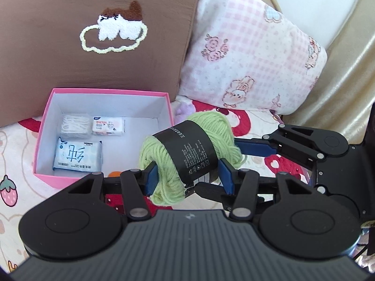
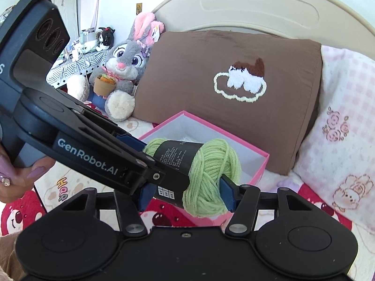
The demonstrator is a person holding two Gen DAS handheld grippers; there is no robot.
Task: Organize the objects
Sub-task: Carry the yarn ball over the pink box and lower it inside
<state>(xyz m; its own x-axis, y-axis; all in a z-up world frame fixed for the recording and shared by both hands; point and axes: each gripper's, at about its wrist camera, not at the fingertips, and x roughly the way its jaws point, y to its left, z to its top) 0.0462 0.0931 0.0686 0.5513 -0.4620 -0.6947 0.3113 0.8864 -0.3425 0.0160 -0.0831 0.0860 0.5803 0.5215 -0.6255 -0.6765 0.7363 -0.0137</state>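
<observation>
A light green yarn skein (image 1: 164, 161) with a black paper band hangs above the bedspread, just right of an open pink box (image 1: 44, 126). My left gripper (image 1: 187, 180) is shut on it, blue pads pressing both sides. One blue finger (image 1: 255, 147) of the other gripper reaches in from the right and touches the skein's far end. In the right wrist view the skein (image 2: 211, 164) sits between my right gripper's (image 2: 186, 194) pads, which press on it. The left gripper's fingers (image 2: 131, 140) clamp it from the left, in front of the pink box (image 2: 257, 154).
The box holds a blue-and-white tissue pack (image 1: 78, 158), a small white pack (image 1: 107, 126) and a cotton bundle (image 1: 75, 126). Behind stand a brown pillow (image 1: 93, 23), a pink checked pillow (image 1: 253, 53) and a grey plush rabbit (image 2: 124, 70). A hand (image 2: 14, 178) grips the left gripper's handle.
</observation>
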